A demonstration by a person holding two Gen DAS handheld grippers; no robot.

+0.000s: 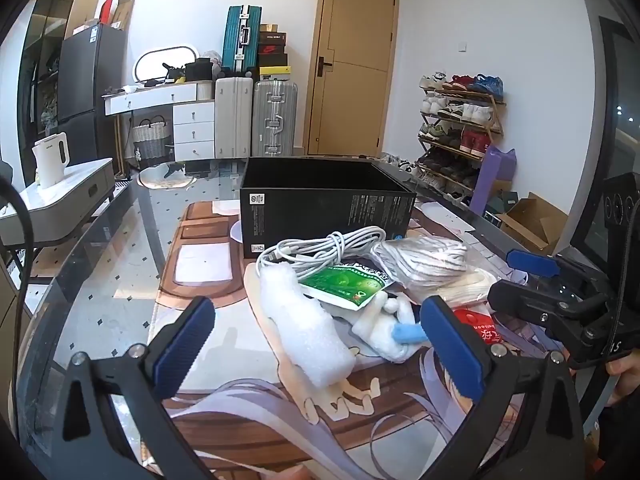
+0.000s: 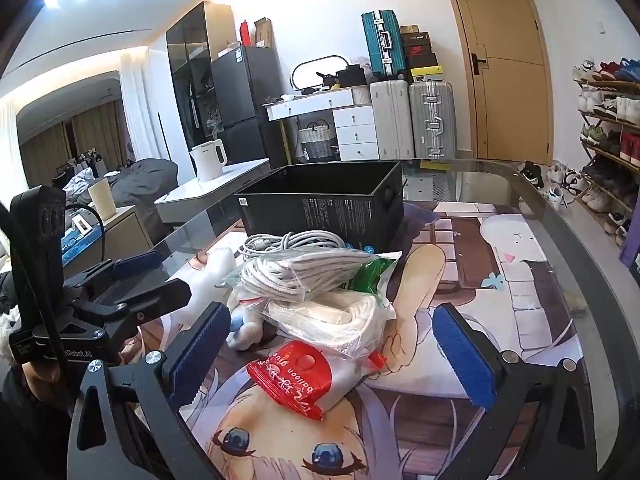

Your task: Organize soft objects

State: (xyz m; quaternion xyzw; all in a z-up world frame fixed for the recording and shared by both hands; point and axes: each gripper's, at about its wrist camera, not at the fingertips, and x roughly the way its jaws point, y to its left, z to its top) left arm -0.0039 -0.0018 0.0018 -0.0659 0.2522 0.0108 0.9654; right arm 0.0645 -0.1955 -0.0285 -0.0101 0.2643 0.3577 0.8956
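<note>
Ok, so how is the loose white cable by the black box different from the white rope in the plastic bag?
The white cable lies bare in a loose coil right against the black box; the white rope is sealed in a clear plastic bag and sits on top of the pile, nearer the grippers. The cable looks smooth and thin with a plug end showing; the rope looks thicker and braided. Both are white, coiled and soft.

I couldn't read the small white print on the black open-topped cardboard box (image 1: 326,208). The green foil packet (image 1: 348,286) was half buried under the clear bag of striped white cord (image 2: 304,272) from my right view. The white plush toy (image 1: 384,328) showed only in part. The hand (image 1: 624,372) was cut off at the edge.
</note>
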